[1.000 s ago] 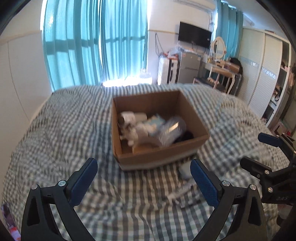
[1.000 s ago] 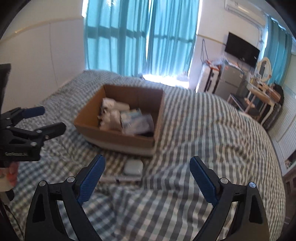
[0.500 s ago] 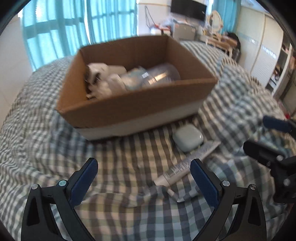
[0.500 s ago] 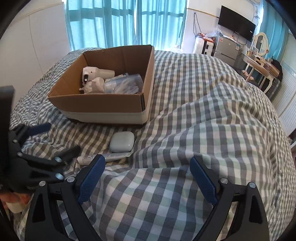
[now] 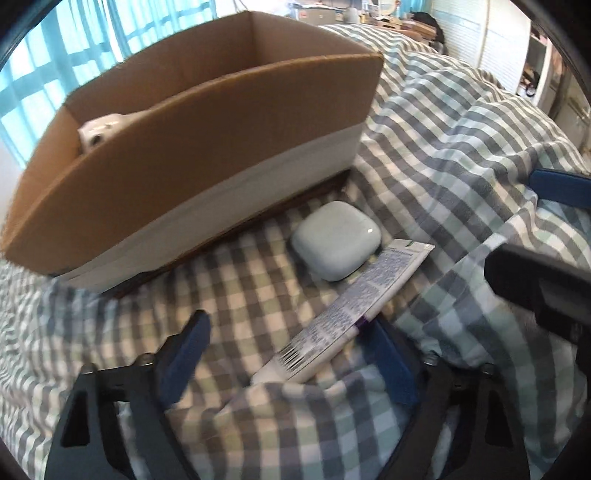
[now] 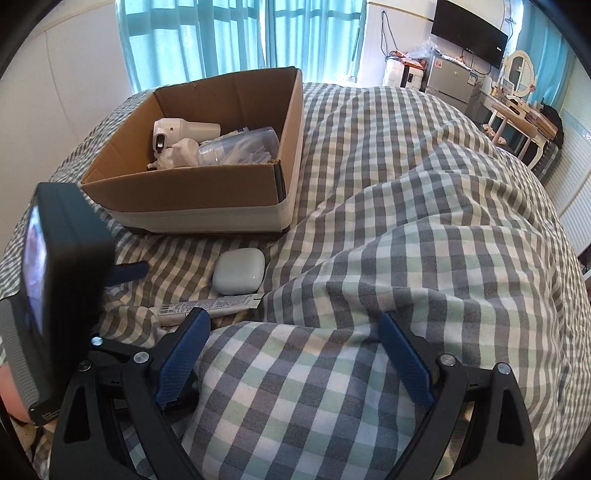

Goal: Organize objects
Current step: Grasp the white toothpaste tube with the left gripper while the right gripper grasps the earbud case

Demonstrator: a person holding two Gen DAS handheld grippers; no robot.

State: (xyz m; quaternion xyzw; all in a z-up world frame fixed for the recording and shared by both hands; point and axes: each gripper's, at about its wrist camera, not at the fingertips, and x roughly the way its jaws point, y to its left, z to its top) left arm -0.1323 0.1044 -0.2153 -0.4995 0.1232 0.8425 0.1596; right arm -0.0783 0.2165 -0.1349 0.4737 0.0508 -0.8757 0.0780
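A cardboard box sits on the checked bedspread and holds a white device, a clear plastic container and other items. In front of it lie a pale earbud case and a white tube. My left gripper is open, low over the bed, with the tube's lower end between its fingers. My right gripper is open and empty over a fold of the bedspread, to the right of the tube.
The bedspread is rumpled into high folds on the right. The left gripper's body stands close at the right view's left edge. Curtains, a TV and a dresser are beyond the bed.
My left gripper has moved down and forward to the tube and case in front of the box. My right gripper has moved closer to the bed and a little forward.
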